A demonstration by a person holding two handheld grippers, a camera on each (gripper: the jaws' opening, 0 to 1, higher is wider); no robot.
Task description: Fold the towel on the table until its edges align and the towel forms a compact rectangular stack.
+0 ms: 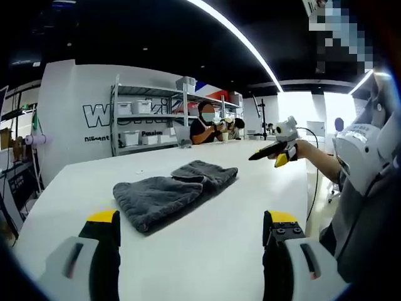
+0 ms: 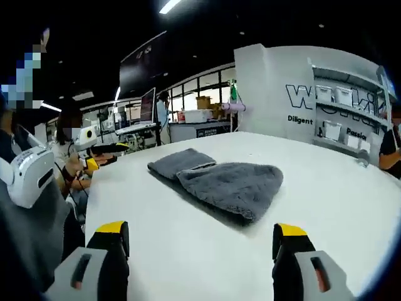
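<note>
One towel [image 1: 172, 191], one table [image 1: 250, 188] — two tools [image 1: 191, 235], perhaps three people.

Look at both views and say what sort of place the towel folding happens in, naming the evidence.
Probably a robotics lab or open workshop space, not a home. A grey towel lies on a large white table, metal shelving holds storage bins against a wall with lettering, and other people sit nearby, one holding a similar gripper device.

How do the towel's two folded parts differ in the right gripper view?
In the right gripper view, the grey fluffy towel's near part shows a plush, fuzzy pile and a rounded edge; the far part looks smoother, flatter and more square-cornered. The near part appears broader and overlaps the far part, which pokes out behind it. Both share the same grey and lie on the white table, clear of both hand-held grippers.
</note>
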